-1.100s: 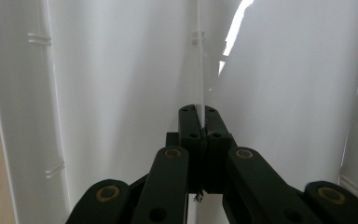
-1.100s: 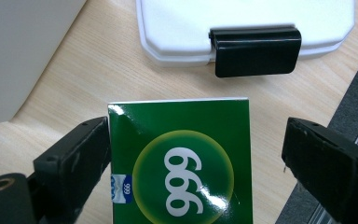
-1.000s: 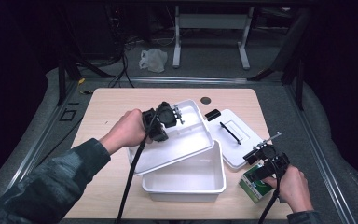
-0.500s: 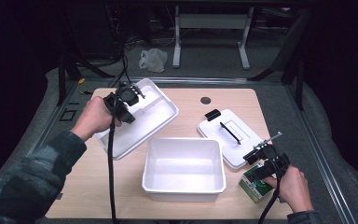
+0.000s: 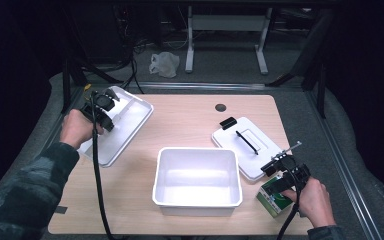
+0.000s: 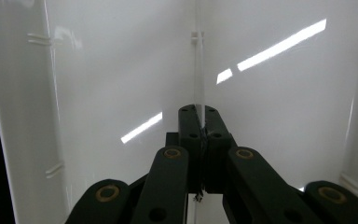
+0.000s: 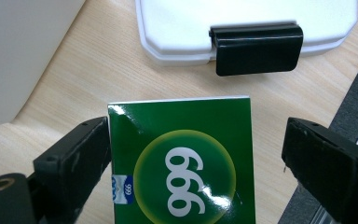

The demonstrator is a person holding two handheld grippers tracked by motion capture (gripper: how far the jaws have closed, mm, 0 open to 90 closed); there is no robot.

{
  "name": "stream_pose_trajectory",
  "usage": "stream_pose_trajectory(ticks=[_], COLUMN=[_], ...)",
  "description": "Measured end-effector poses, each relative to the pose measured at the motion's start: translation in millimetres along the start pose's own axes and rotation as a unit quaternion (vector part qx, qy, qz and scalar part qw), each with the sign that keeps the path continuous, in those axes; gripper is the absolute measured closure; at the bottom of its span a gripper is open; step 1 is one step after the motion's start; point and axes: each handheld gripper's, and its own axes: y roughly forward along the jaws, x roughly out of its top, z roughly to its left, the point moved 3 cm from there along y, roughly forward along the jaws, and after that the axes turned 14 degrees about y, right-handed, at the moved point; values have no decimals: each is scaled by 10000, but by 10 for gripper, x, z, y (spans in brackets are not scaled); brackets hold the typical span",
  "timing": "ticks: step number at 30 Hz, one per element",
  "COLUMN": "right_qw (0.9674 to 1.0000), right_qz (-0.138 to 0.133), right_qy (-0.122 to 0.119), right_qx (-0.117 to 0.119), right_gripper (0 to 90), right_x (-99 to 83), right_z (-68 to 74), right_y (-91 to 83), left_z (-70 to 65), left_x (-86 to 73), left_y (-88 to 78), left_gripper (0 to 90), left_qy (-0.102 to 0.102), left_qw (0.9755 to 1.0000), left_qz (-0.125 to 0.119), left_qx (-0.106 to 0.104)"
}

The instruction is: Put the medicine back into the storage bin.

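Left gripper view: white lid (image 6: pixel 121 70) edges cut off, tongs (image 6: pixel 199 122) clamped.

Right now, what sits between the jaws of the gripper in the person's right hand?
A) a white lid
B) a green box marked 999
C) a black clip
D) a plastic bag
B: in the right gripper view the green box lies between the open jaws of the right gripper on the table.

The left hand (image 5: pixel 76 129) holds the left gripper (image 5: pixel 102 102) at the table's far left, forearm extended forward, jaws fully closed on a thin white edge. The right hand (image 5: pixel 312 197) holds the right gripper (image 7: pixel 191 154) near the right front corner, jaws spread wide apart.
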Motion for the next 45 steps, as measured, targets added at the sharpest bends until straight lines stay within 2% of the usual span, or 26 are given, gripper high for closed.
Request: stream_pose_trajectory(ticks=[4,8,11,16,18,20,27,31,35,36,37,40,42,45], right_qw=[10000,10000,10000,10000,10000,10000,10000,10000,10000,10000,10000,10000,10000,10000], right_qz=[9,0,0,-5,1,-12,-11,0,-11,-11,-4,-10,-20,4], right_qy=[2,5,-1,-4,-2,1,-4,0,1,2,1,18,37,56], right_qx=[-9,-5,-4,-14,-11,-11,-16,-18,-16,-13,5,13,15,43], right_gripper=[77,77,77,77,77,77,80,80,81,81,80,80,77,60], right_x=[-1,-2,-1,-1,-3,-3,-3,-4,-3,-3,-4,-3,-2,3], right_z=[-1,0,-2,0,-2,-4,-2,-3,-3,-3,-4,-15,-18,-15], right_y=[4,-1,1,1,-1,1,3,7,3,1,-1,-9,-13,-16], left_z=[67,106,116,82,62,26,-35,-65,-82,-81,-79,-50,-32,-32], left_x=[-127,-241,-324,-433,-467,-497,-599,-604,-593,-588,-584,-598,-639,-726], left_y=[259,502,677,953,1047,1141,1373,1432,1433,1422,1408,1319,1236,1080], left_gripper=[890,891,890,891,890,891,890,889,883,848,769,477,315,139], left_qy=[-395,-785,-1071,-1380,-1516,-1509,-1798,-1797,-1725,-1705,-1652,-1537,-1492,-1289], left_qw=[9991,9966,9938,9897,9875,9872,9821,9822,9835,9838,9847,9864,9875,9909], left_qz=[116,195,224,342,337,467,521,540,536,549,562,566,483,345], left_qx=[-65,-122,-199,-172,-271,-240,-211,-133,-92,-41,-15,163,135,152])
